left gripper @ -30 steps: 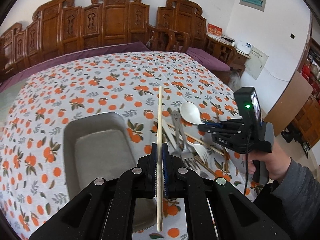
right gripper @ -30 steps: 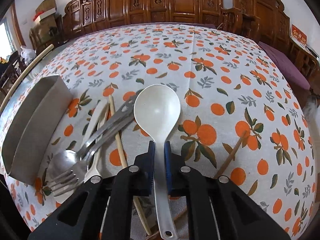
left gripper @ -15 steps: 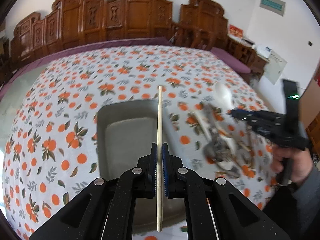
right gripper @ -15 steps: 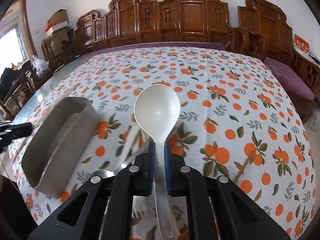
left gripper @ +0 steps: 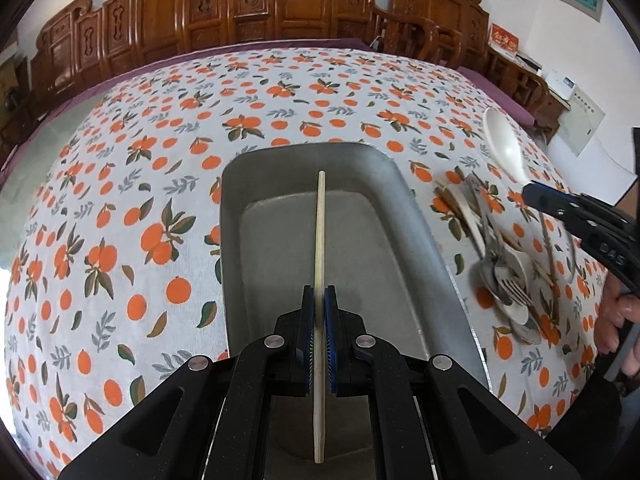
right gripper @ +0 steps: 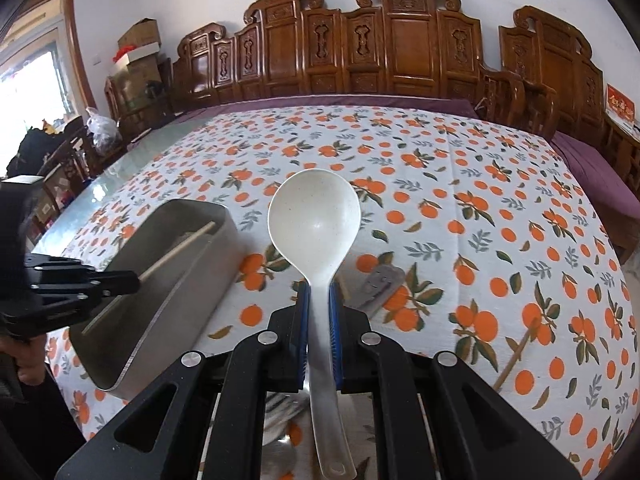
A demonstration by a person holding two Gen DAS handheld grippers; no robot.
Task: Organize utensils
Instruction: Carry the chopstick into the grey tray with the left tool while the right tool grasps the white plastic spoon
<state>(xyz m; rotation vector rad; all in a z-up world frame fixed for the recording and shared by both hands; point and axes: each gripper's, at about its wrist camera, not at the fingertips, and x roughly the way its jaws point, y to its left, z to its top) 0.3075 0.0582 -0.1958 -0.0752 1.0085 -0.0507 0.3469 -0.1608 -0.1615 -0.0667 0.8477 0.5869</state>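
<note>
Left wrist view: your left tool is clenched on a pale wooden chopstick, held lengthwise above the grey rectangular metal tray. The tray sits on the orange-print cloth surface. Just right of the tray lies a pile of steel forks and pale spoons. Your right tool shows at the right edge.

Right wrist view: your right tool grips a white plastic ladle-shaped spoon by the handle, bowl forward, raised off the surface. The tray stands to the left, chopstick over it in the left tool.
</note>
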